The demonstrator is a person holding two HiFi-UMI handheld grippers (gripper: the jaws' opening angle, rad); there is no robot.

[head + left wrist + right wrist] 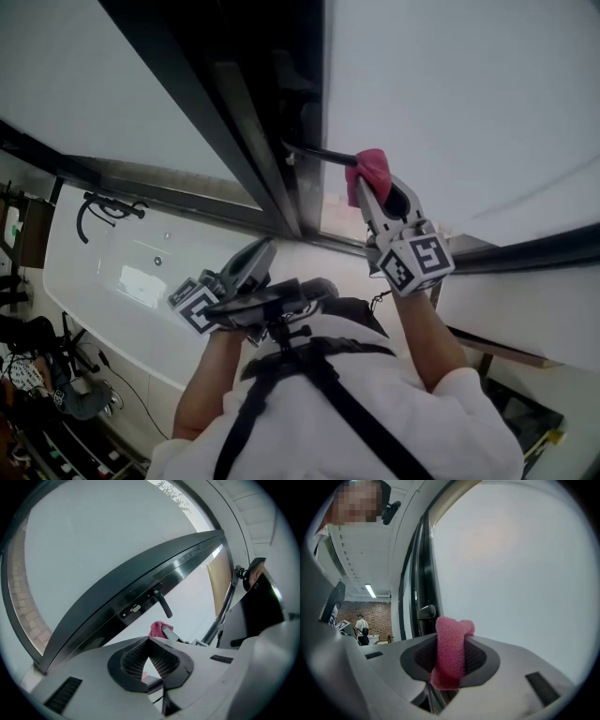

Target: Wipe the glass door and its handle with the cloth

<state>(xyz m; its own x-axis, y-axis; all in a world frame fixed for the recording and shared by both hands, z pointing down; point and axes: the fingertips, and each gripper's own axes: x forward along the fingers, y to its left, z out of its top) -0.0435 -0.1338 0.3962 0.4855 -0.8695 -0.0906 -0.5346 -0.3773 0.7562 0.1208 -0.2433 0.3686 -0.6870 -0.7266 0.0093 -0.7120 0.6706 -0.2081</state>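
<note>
The glass door (450,103) has a dark frame (272,122) with a black lever handle (319,153) sticking out of it. My right gripper (367,192) is shut on a pink cloth (371,169), and the cloth is pressed against the free end of the handle. In the right gripper view the cloth (451,653) stands pinched between the jaws of the right gripper (450,637), with the handle (426,612) just behind it and the pale glass (511,573) to the right. My left gripper (246,270) hangs lower, away from the door, jaws closed on nothing. From the left gripper (149,643) the handle (162,603) and the cloth (158,629) show ahead.
A second pale pane (103,84) lies left of the frame. A black hook-shaped bracket (105,208) sits on a white panel at the left, with cables and clutter (37,375) below. In the right gripper view a person (361,629) stands far off by a brick wall.
</note>
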